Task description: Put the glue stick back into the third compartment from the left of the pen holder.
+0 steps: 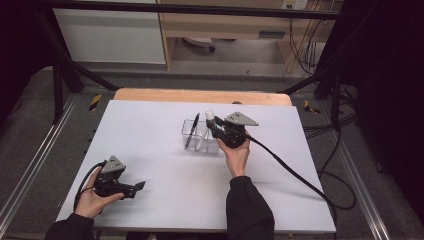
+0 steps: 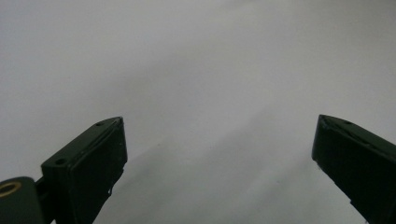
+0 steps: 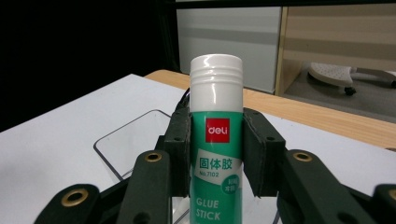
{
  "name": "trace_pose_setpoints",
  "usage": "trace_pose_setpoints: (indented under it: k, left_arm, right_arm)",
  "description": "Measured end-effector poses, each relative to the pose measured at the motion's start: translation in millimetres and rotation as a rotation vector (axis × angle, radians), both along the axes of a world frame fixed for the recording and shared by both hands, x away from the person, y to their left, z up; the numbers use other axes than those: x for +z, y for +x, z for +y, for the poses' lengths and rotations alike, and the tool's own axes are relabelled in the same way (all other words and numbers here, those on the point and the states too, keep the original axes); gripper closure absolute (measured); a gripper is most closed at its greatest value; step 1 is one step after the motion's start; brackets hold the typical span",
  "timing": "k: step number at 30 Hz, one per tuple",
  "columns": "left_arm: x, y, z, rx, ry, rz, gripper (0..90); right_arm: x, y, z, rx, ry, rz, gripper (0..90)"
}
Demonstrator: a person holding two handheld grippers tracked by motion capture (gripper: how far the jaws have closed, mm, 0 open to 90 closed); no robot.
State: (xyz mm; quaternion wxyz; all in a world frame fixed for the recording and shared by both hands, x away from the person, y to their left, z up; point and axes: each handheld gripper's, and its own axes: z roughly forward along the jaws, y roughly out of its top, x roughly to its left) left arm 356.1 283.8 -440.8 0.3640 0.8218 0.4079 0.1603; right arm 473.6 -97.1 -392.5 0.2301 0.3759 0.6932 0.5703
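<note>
White sheet (image 1: 165, 165): covers the table under both my claws; bare around my left claw, nothing to snag there.
Clear organiser (image 1: 201, 136): transparent compartment tray, directly below and just ahead of my right claw; walls hard to see, so I judge the rim the main hazard.
Right claw (image 1: 214, 128): clenched on the glue stick, pads on both sides of the green body, tube upright between them.
Left claw (image 1: 140, 185): released, jaws wide apart, nothing between them, resting low near the sheet, well apart from the tray.
Black pen (image 1: 191, 131): stands tilted in the tray compartment to the left of my right claw; near the tube, not touching as far as I can tell.
Glue stick (image 3: 215, 135): white cap up, base below my pads and hidden.
Step in hand: lowering the tube into the free compartment, as I judge.
Method: keep the tube vertical, descend clear of the pen and divider, release only once the base seats.
</note>
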Motion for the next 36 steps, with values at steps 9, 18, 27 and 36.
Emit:
trace_pose_setpoints:
  k: [9,18,27,36]
  left_arm:
    - [-0.4,0.3,0.2,0.0,0.004,0.004,3.2]
    - [-1.1,0.2,-1.6,-0.007,0.007,0.009,3.2]
    - [-1.3,0.1,-1.6,-0.007,0.005,0.01,3.2]
    - [-1.4,0.1,-1.3,-0.004,0.003,0.01,3.1]
  right_arm:
    - [-9.4,4.0,3.0,-0.01,-0.006,-0.015,66.1]
    - [-12.5,-0.7,3.4,-0.003,-0.044,-0.008,66.0]
    - [-18.0,-3.7,2.2,-0.002,-0.097,0.069,60.6]
    - [2.5,-13.3,-8.7,-0.004,-0.12,0.08,34.3]
